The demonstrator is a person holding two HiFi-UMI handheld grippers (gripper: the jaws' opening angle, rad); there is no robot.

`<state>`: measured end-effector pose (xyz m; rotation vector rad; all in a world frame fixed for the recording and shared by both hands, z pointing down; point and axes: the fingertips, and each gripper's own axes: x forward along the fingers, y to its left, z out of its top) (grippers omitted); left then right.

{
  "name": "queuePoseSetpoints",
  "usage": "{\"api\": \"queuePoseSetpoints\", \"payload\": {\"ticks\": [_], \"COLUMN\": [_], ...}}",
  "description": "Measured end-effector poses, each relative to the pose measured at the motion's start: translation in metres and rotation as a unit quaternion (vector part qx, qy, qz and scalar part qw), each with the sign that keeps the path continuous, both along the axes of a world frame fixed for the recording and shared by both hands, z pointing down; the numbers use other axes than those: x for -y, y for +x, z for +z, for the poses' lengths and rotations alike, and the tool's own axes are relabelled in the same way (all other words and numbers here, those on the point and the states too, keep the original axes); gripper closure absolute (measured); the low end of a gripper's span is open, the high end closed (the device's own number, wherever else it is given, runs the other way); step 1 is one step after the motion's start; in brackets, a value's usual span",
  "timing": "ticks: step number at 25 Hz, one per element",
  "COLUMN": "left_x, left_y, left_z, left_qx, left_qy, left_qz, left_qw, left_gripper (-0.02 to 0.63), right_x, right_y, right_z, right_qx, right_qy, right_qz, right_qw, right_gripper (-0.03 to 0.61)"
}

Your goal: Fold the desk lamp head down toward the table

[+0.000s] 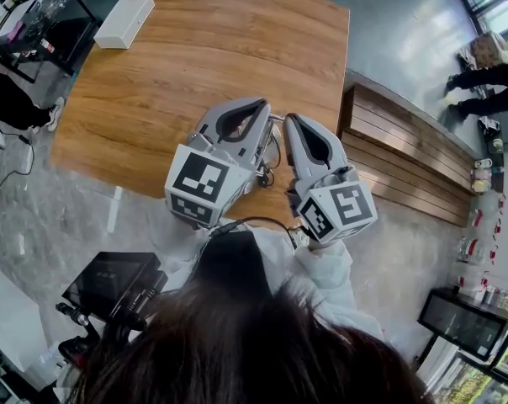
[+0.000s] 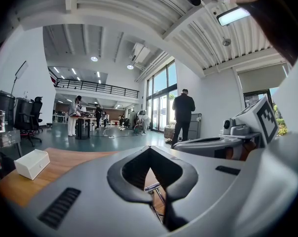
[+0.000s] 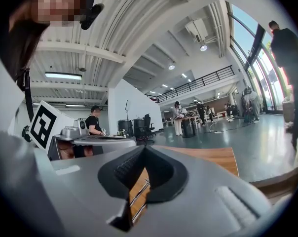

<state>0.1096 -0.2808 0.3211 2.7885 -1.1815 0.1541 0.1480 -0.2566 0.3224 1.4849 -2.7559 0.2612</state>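
The left gripper (image 1: 256, 106) and right gripper (image 1: 293, 121), both closed and empty, are hovering mid-frame over thin metal rods (image 2: 155, 188), leaving the lamp head's fold state indeterminable.

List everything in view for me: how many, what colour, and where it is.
Table: one, brown wood, centre.
Box: one, white, table's far left corner.
Thin metal rods: count unclear, silver, over the table behind both claws.
Bench: one, brown slats, right of table.
Monitor: one, black, lower left, off the table.
Bystander: one, dark clothes, by the windows; others farther off.
Left claw: one, grey, shut, at table's near edge.
Right claw: one, grey, shut, beside the left.
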Motion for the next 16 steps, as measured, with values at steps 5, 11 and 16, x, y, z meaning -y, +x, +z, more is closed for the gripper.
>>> {"api": "queuePoseSetpoints", "payload": {"ticks": [5, 11, 16], "left_x": [0.000, 0.001, 0.005], "left_y": [0.001, 0.003, 0.012], "left_z": [0.000, 0.000, -0.004], "left_qx": [0.000, 0.004, 0.010], "left_qy": [0.001, 0.001, 0.006], "left_qz": [0.000, 0.001, 0.014], "left_qw": [1.0000, 1.0000, 0.9998], "left_gripper": [0.611, 0.611, 0.611], "right_x": [0.000, 0.000, 0.000], "right_y": [0.001, 0.003, 0.012], "right_z": [0.001, 0.002, -0.005], "right_qx": [0.001, 0.003, 0.007], "right_qy": [-0.002, -0.004, 0.001], "right_qz": [0.000, 0.002, 0.016], "right_qw": [1.000, 1.000, 1.000], "right_gripper": [0.578, 0.578, 0.578]}}
